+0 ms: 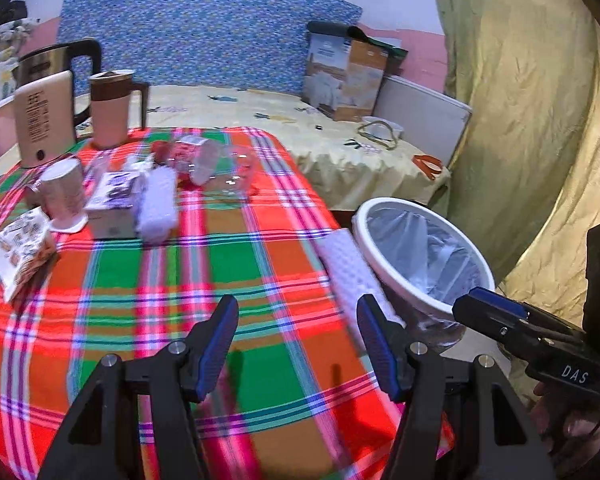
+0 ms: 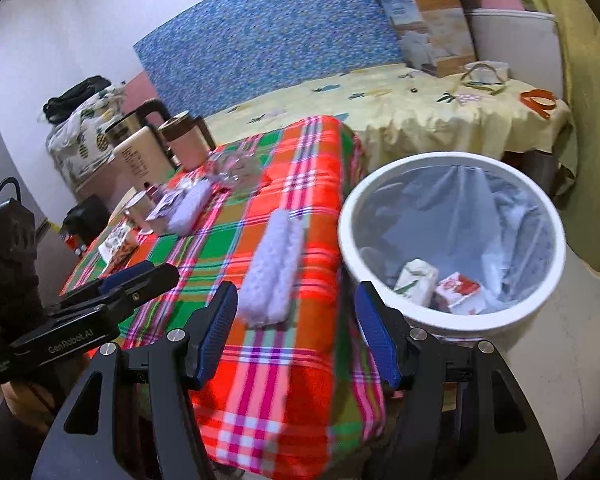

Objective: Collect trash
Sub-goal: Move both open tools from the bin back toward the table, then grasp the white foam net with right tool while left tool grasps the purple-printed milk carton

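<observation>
While hovering over the checked tablecloth, both left gripper and right gripper wide open, holding nothing; white foam strip near edge beside trash bin.

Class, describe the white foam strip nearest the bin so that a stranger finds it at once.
Start at the white bin beside the plaid tablecloth. The foam strip lies alone along the cloth's bin-side edge; its twin sits farther back among the cups and packets.

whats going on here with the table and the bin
A person is clearing trash off a plaid-covered table with two handheld grippers. Both the left gripper and the right gripper have open jaws and hold nothing. The lined bin already holds two small cartons. A white foam piece lies nearest it.
</observation>
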`<state>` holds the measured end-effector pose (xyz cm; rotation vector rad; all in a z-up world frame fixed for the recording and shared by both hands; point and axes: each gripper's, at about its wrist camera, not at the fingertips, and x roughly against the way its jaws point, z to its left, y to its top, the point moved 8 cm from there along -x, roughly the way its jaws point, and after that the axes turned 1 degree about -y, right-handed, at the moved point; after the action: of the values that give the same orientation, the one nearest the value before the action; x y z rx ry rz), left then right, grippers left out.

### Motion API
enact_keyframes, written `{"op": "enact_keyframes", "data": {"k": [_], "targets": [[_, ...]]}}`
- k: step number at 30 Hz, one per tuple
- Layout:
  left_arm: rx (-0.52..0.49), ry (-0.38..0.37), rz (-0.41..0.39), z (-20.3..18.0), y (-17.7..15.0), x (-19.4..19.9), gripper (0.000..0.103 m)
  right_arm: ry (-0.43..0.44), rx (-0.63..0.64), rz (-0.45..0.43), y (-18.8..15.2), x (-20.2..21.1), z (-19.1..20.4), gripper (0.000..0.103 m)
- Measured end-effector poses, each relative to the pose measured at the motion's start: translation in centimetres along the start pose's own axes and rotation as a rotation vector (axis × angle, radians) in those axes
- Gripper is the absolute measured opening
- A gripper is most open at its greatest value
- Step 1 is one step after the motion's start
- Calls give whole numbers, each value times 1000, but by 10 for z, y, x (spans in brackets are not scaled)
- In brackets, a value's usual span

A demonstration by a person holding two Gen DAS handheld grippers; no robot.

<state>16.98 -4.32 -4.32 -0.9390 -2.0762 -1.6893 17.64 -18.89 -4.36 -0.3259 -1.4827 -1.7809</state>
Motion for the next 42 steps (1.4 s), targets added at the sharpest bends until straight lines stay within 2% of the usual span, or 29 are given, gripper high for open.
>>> {"op": "enact_keyframes", "data": {"k": [11,24,30,32,35,42], "targets": [[42,101,-24,44,4,8,63,2,28,32,4,-19,15,62],[72,264,-58,110,39,-4,64,-17,54,66,10,-47,19,61],[94,302,-26,135,46,-24,64,-30,82,100,10,-63,23,49],[96,309,-15,139,47,-31,64,-37,91,107,9,-67,24,37],[98,313,-3,143,49,-39,64,-29,105,110,11,-69,27,25],[100,329,25,151,54,-58,64,-19,112,111,14,-72,28,21]]}}
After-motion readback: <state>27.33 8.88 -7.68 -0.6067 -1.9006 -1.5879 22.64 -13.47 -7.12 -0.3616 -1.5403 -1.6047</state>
